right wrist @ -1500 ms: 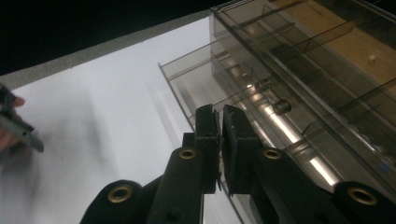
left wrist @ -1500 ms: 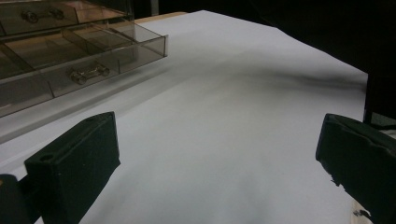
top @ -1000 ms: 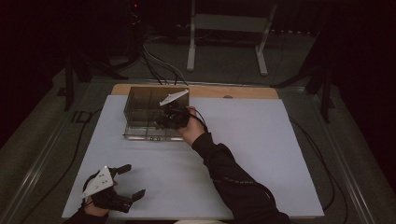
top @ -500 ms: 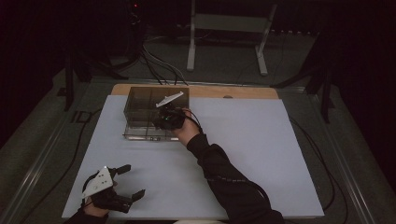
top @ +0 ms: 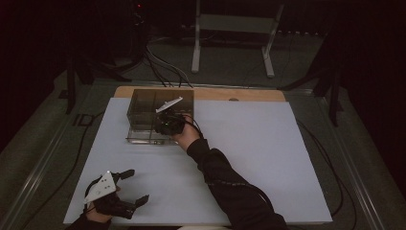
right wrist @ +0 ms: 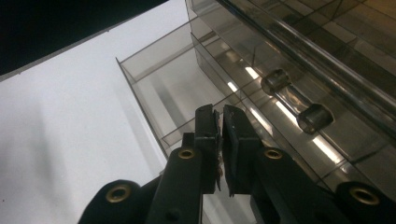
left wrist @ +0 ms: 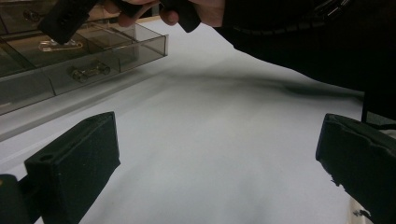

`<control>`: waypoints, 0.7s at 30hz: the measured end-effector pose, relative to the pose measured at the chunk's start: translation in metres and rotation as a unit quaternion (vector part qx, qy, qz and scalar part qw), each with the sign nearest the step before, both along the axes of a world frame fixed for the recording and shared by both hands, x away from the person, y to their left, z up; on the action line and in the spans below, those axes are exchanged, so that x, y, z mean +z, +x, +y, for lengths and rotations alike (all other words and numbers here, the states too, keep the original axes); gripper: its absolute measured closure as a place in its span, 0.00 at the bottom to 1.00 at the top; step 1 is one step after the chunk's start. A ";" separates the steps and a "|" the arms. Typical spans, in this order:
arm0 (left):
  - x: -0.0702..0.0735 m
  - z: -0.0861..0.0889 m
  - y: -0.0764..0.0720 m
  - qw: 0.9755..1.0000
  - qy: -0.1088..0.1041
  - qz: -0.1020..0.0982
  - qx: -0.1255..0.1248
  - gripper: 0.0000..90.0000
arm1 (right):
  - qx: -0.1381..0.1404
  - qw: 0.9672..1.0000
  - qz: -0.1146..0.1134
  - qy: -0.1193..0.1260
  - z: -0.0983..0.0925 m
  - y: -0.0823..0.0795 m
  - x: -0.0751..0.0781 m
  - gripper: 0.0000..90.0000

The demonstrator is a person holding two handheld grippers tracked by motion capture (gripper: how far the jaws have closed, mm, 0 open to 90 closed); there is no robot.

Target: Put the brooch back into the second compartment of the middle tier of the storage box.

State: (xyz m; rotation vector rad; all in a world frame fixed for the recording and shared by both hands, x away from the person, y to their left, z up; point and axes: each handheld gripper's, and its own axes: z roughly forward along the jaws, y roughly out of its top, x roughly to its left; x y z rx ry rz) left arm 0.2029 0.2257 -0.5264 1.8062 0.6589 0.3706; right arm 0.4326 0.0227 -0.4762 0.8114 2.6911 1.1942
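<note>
A smoky clear compartment box (top: 143, 112) stands at the far left of the white table, its lid raised at the back. My right gripper (top: 165, 125) hangs low over the box's front compartments, its grey plate (top: 168, 104) tilted above it. In the right gripper view the right gripper (right wrist: 219, 112) has its jaws pressed together over an open compartment (right wrist: 159, 88); only a thin speckled sliver shows between the pads. My left gripper (top: 135, 188) rests at the near left, jaws wide apart. The left gripper view shows the left gripper (left wrist: 215, 158) with bare table between its jaws.
Small metal pieces (left wrist: 88, 72) lie in the box's compartments (left wrist: 116, 51). The lid's hinge pins (right wrist: 299, 100) sit close beside my right jaws. The person's dark sleeve (top: 225, 177) crosses the table's middle. A wooden edge (top: 239, 94) borders the far side, and cables (top: 316, 143) trail at the right.
The right hand has sunk lower and drifted a little left over the box. The left gripper has stayed where it was.
</note>
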 end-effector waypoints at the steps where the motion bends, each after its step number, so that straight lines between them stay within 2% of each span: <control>1: 0.000 0.000 0.000 1.000 0.000 -0.001 0.000 0.01 | -0.001 1.000 -0.003 0.001 0.000 0.000 0.001 0.94; 7: 0.000 0.000 0.000 1.000 -0.002 -0.001 0.000 0.01 | -0.006 1.000 -0.005 0.013 -0.002 -0.001 0.006 0.82; 9: 0.000 0.000 0.000 1.000 -0.002 0.000 0.001 0.01 | -0.007 1.000 -0.007 0.016 -0.003 -0.002 0.008 0.80; 11: 0.000 0.000 0.000 1.000 0.000 -0.001 0.000 0.01 | -0.006 1.000 -0.006 0.026 -0.006 -0.005 0.012 0.75; 21: 0.001 -0.001 0.000 1.000 0.001 -0.002 0.000 0.01 | 0.003 0.999 -0.012 0.037 -0.012 -0.018 0.023 0.55</control>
